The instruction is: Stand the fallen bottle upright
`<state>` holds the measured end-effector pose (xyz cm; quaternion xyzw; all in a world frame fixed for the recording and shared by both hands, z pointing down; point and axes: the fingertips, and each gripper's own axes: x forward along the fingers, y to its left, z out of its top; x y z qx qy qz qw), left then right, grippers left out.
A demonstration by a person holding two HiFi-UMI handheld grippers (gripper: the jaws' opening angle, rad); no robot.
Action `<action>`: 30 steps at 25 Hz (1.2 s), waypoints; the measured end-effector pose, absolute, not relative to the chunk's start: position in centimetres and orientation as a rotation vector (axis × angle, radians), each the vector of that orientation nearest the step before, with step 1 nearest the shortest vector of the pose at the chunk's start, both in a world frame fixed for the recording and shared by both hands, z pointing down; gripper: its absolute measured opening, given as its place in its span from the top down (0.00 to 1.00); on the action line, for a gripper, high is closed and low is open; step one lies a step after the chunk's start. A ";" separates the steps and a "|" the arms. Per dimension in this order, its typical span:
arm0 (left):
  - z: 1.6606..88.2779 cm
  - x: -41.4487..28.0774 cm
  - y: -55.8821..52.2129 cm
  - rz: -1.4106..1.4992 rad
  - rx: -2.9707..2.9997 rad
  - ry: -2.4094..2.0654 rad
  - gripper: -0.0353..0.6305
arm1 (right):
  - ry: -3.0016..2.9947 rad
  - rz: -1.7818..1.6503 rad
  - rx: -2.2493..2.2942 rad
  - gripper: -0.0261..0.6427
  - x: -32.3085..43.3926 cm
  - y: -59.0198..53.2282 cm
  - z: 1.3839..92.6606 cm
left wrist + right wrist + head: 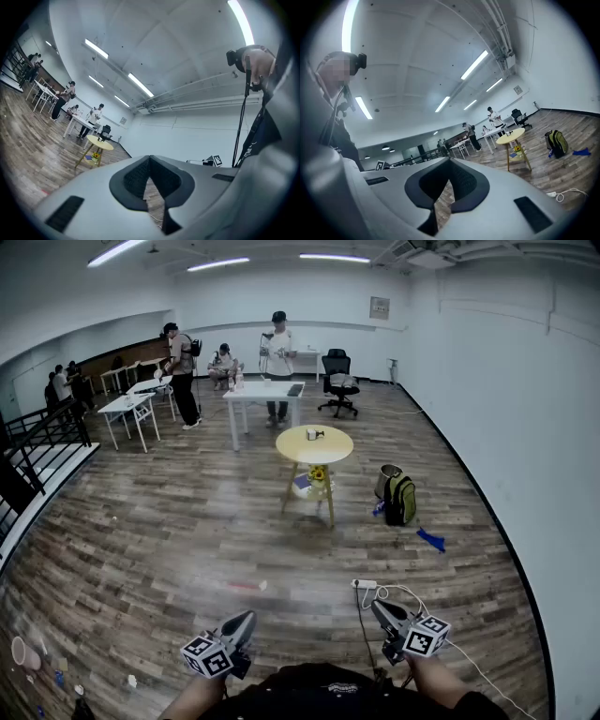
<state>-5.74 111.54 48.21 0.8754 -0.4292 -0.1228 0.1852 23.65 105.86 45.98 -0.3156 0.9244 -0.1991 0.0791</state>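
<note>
Left tool (pixel 247 620), right tool (pixel 378 607): both pressed together, empty, held level; well short of round yellow surface (pixel 333 448), likely for carrying.

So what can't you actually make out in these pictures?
1. Head view: the small object on the round yellow table is too far off and too small to name as a bottle.
2. Head view: the blue item near the green backpack is too small to name.
3. Head view: the person's dark torso hides the floor at their feet.
</note>
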 end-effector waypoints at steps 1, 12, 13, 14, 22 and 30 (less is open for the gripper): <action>48.2 -5.6 111.5 -0.349 2.468 -1.209 0.92 | 2.767 -0.596 -0.943 0.93 23.7 105.8 46.0; 48.1 -5.4 112.0 -0.354 2.458 -1.212 0.92 | 2.727 -0.630 -0.965 0.93 24.3 105.5 46.1; 48.2 -5.5 112.0 -0.353 2.457 -1.212 0.92 | 2.724 -0.633 -0.967 0.93 24.3 105.5 46.2; 48.4 -5.7 111.9 -0.352 2.458 -1.211 0.92 | 2.722 -0.636 -0.967 0.93 24.2 105.5 46.3; 48.4 -6.6 112.0 -0.363 2.450 -1.205 0.92 | 2.726 -0.665 -0.959 0.93 23.1 105.6 46.4; 48.6 -12.3 112.7 -0.373 2.445 -1.196 0.92 | 2.723 -0.648 -0.950 0.93 17.4 105.5 45.7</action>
